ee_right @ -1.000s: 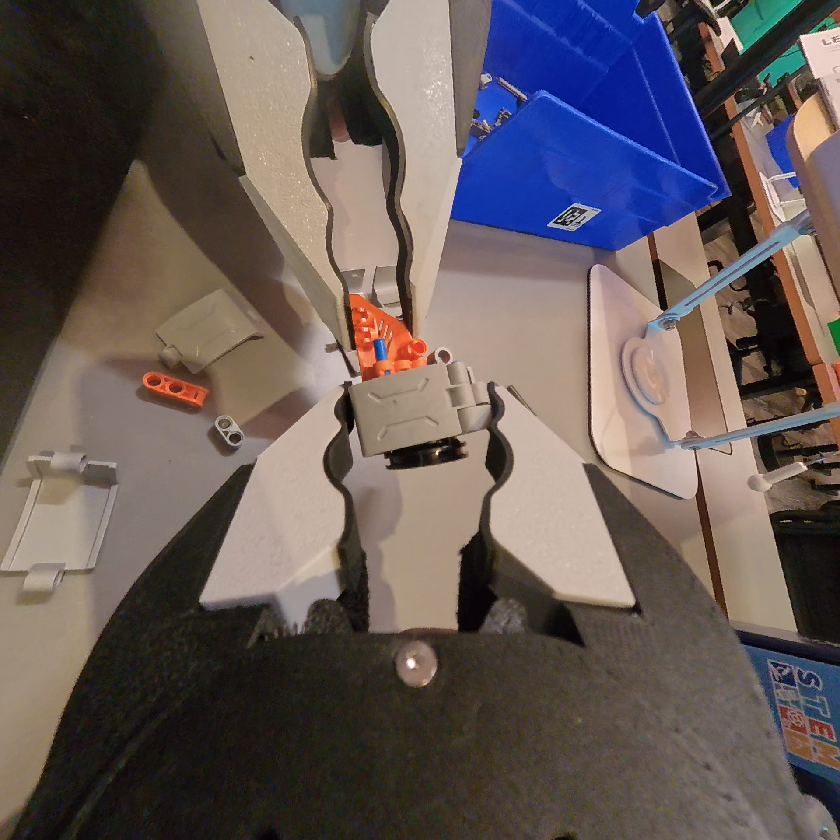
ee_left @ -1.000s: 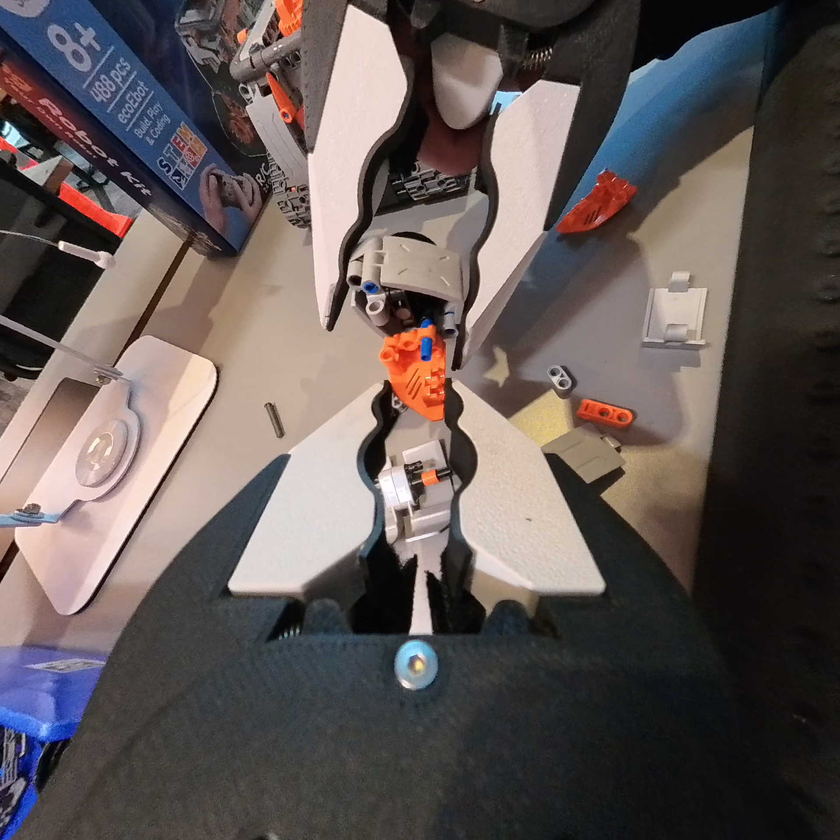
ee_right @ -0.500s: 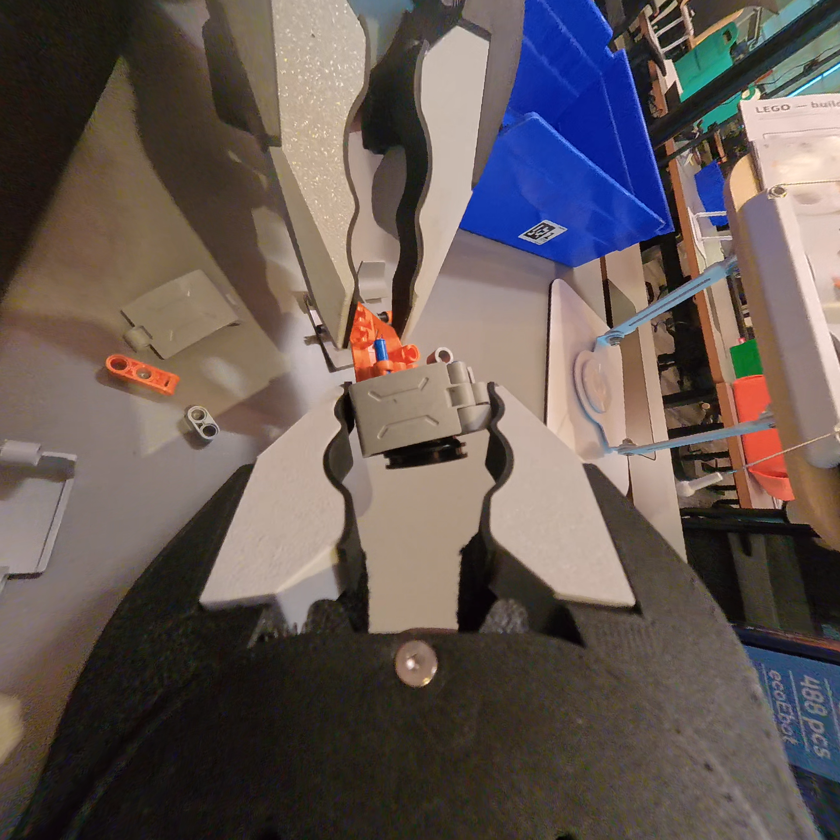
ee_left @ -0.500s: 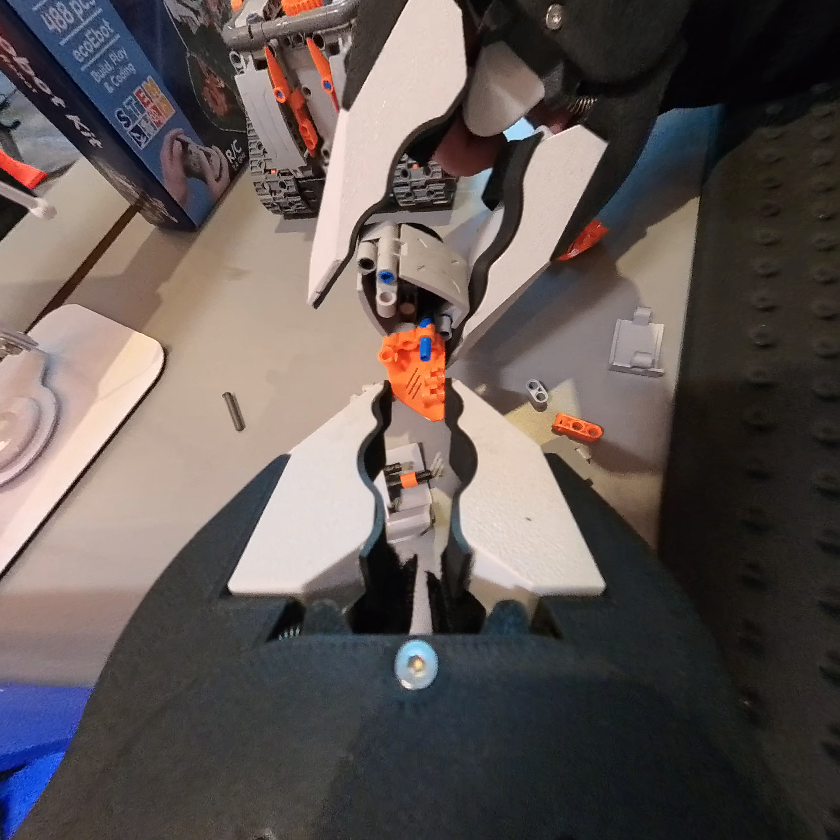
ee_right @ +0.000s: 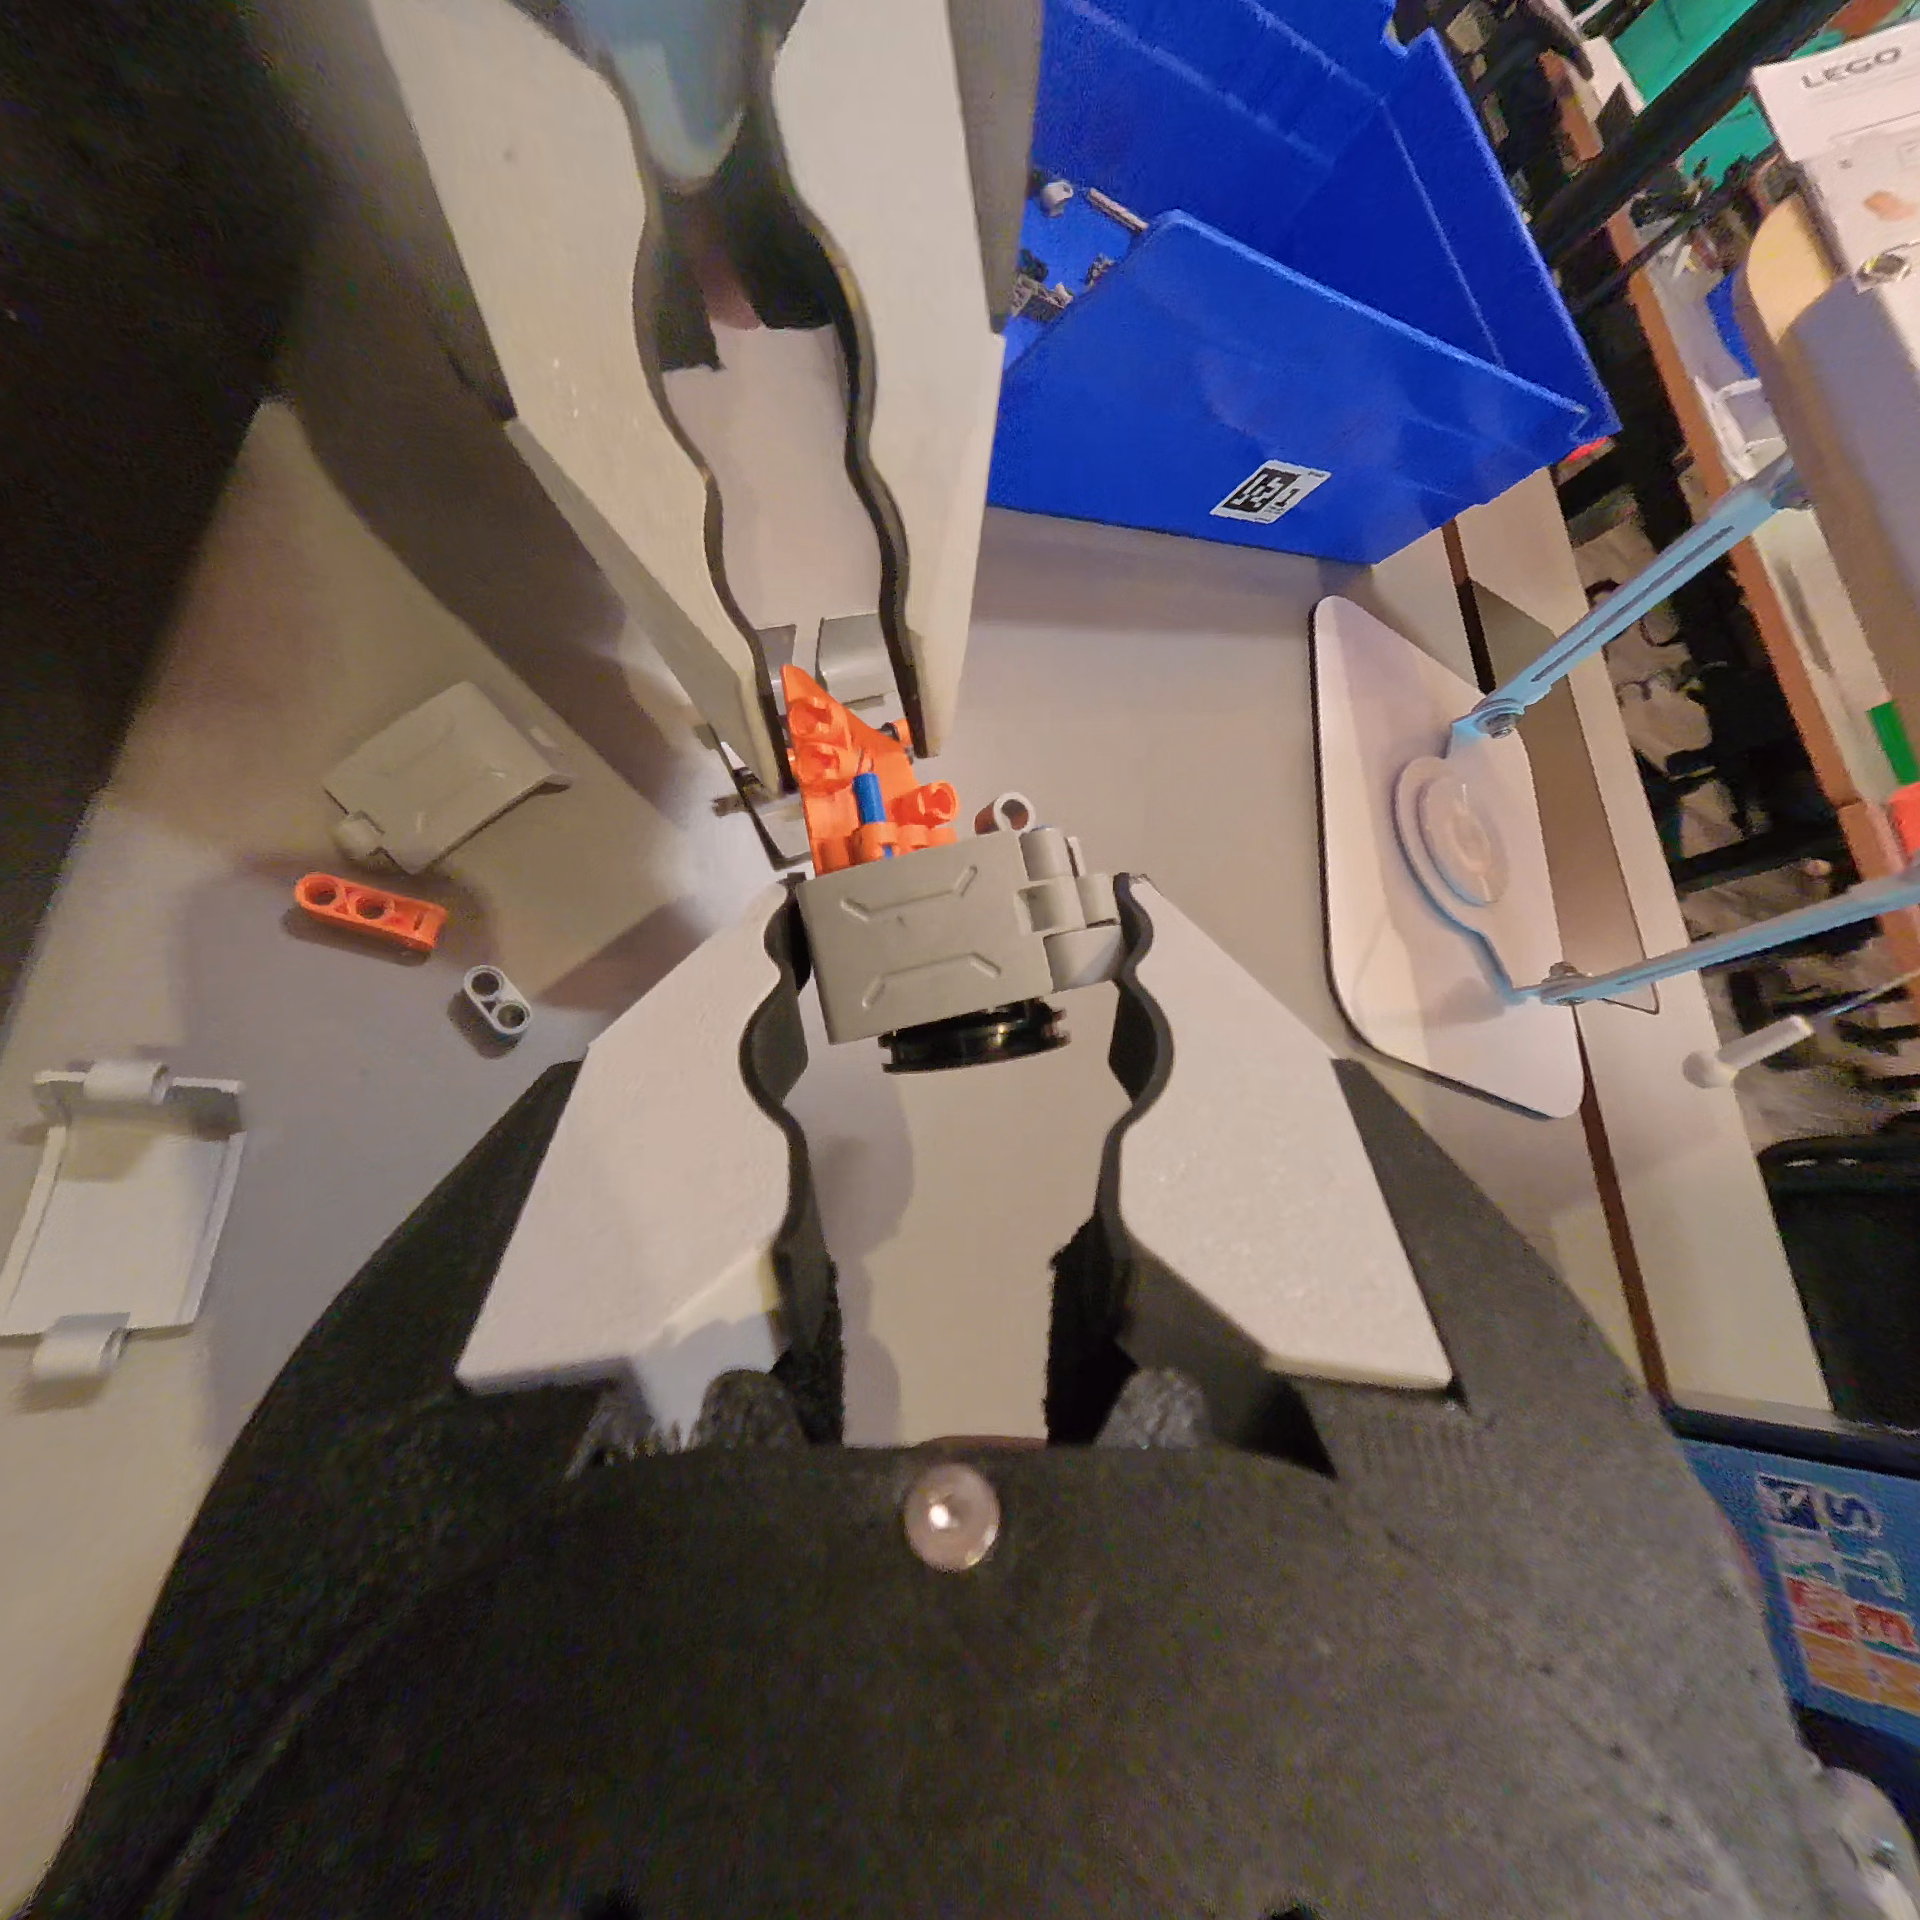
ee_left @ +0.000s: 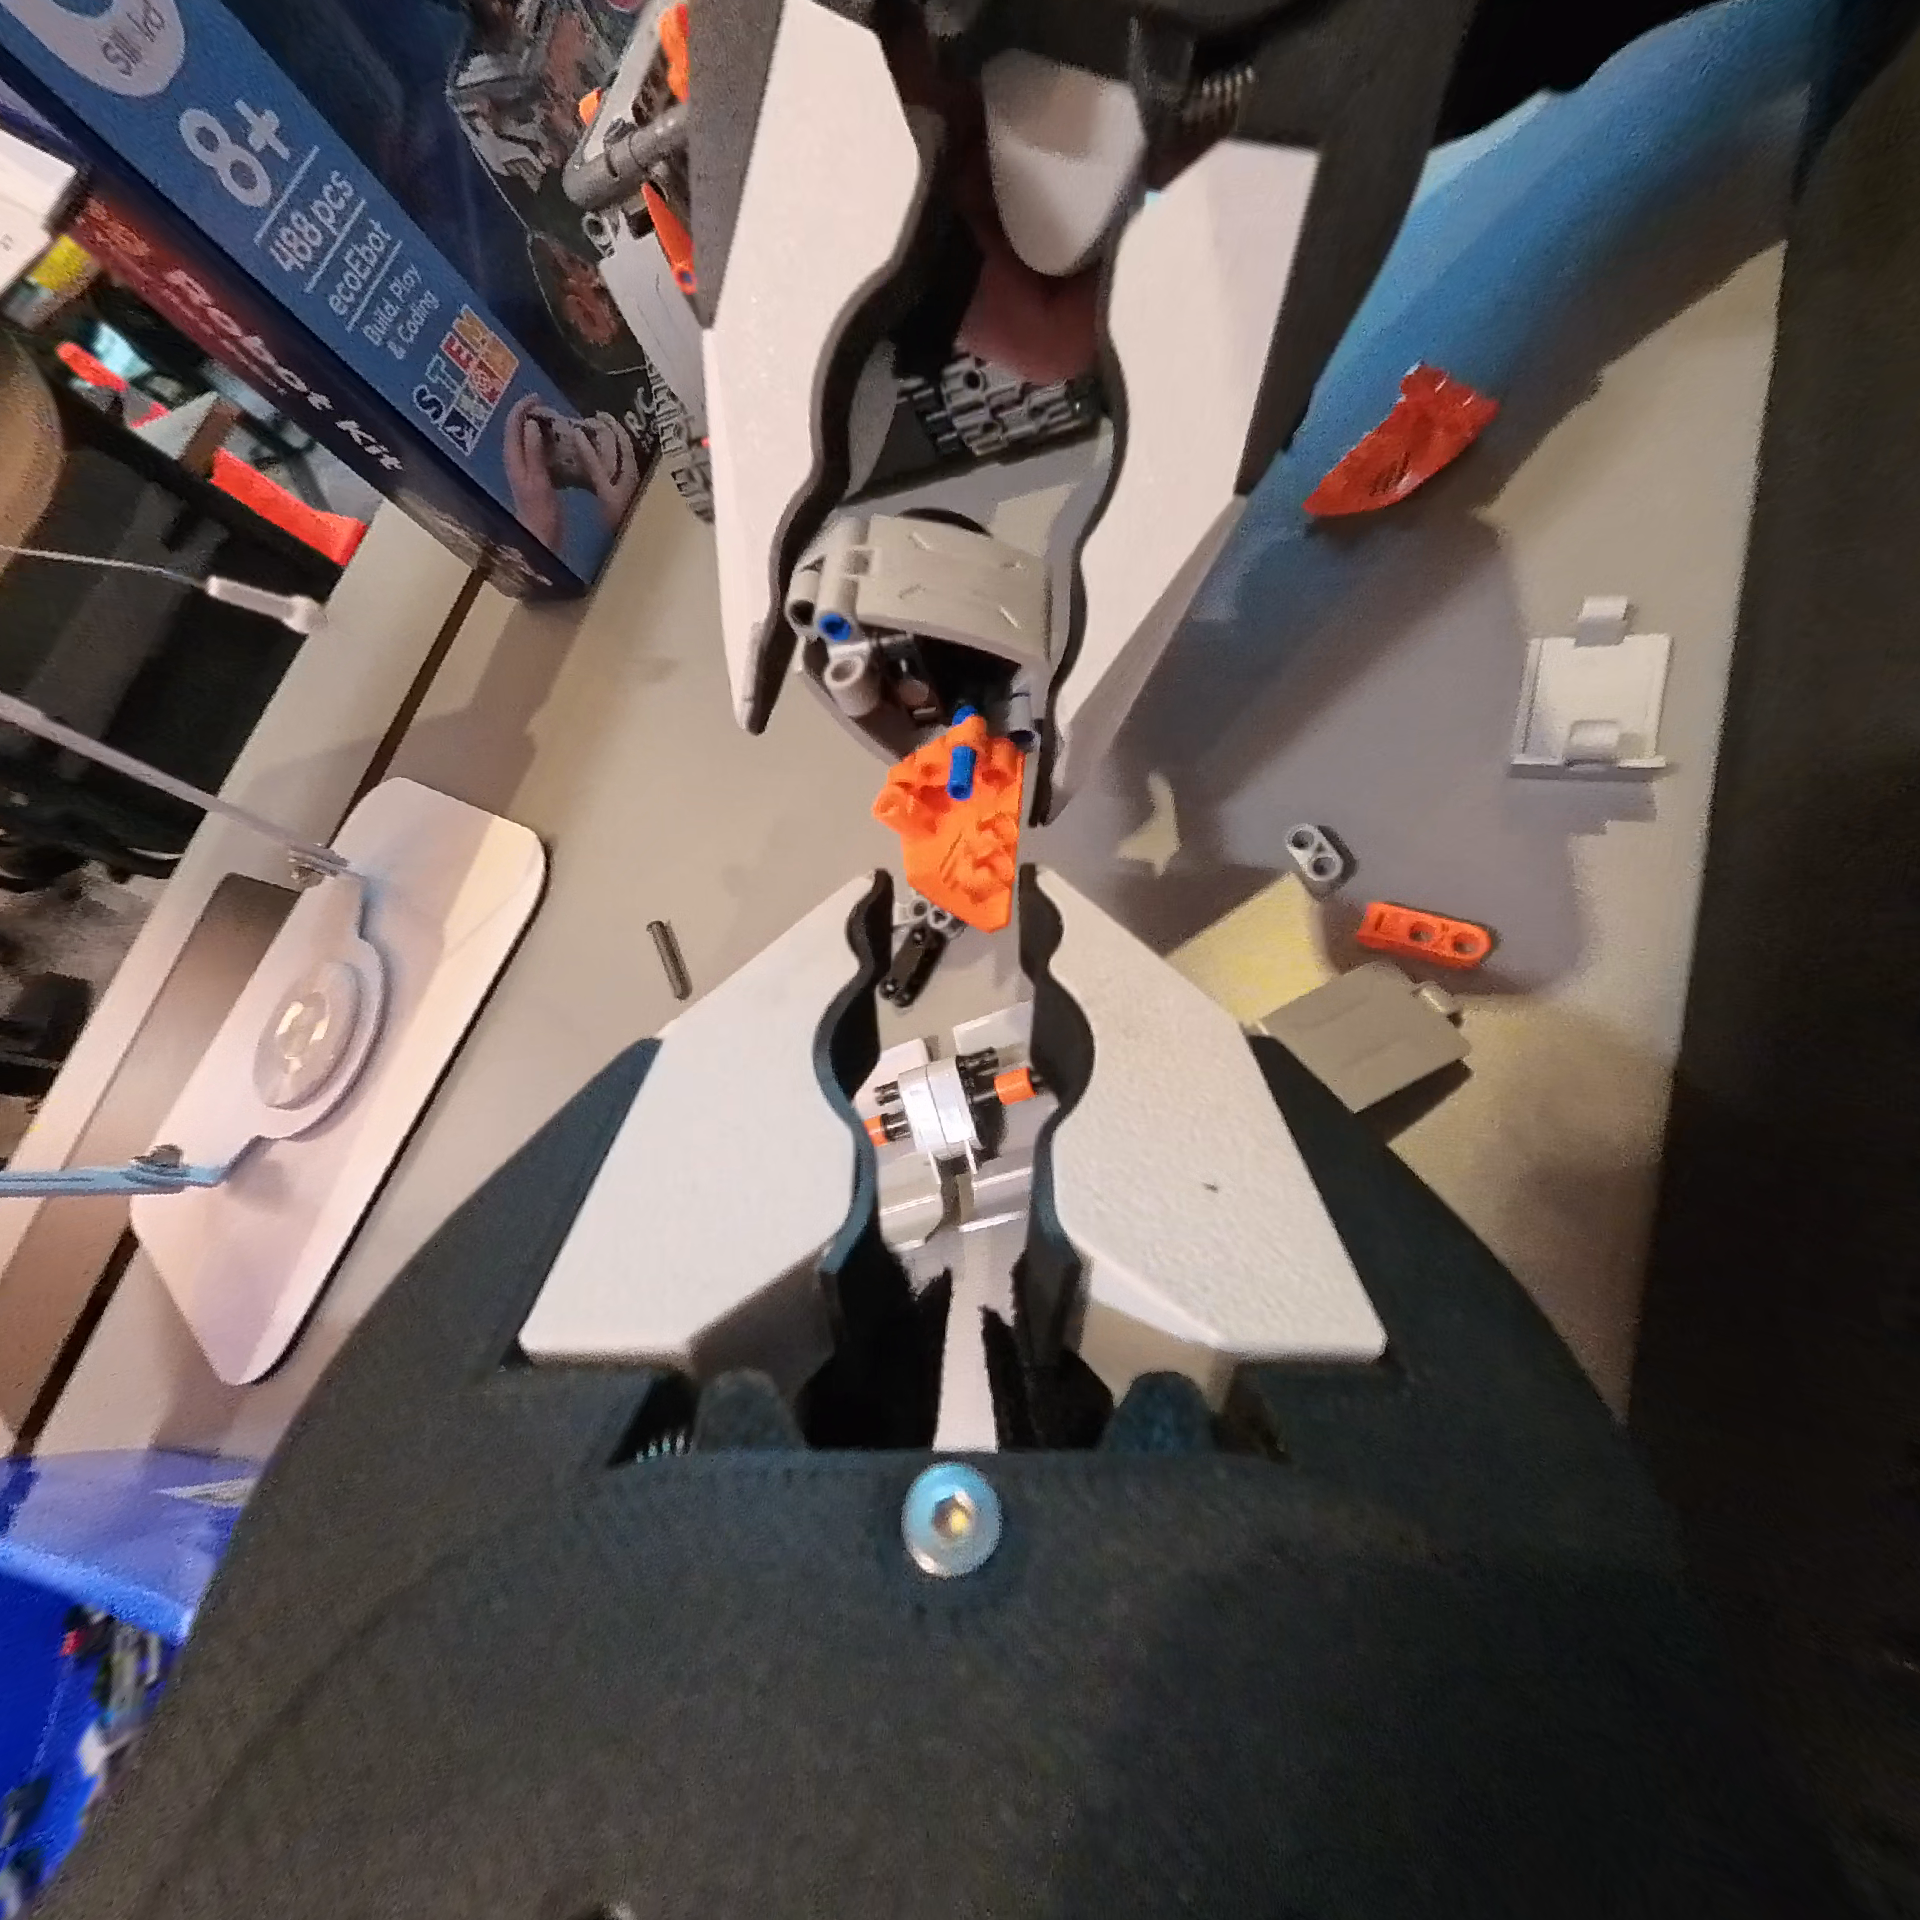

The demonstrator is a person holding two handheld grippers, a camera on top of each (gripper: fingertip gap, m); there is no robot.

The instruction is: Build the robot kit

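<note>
Left wrist view: my left gripper (ee_left: 951,883) is pinched on the orange wedge part (ee_left: 956,831) at its tips, small grey sub-assembly (ee_left: 940,1117) deeper between the fingers. Right gripper (ee_left: 904,717) faces it tip to tip

Right wrist view: right gripper (ee_right: 951,904) is clamped on the grey panel block (ee_right: 925,951) (black wheel behind it), orange wedge just past its tips

Risk, I think: any twist between grippers pops the blue pin (ee_right: 868,800) joint; loose orange beam (ee_right: 369,909) lies left of the fingers
</note>
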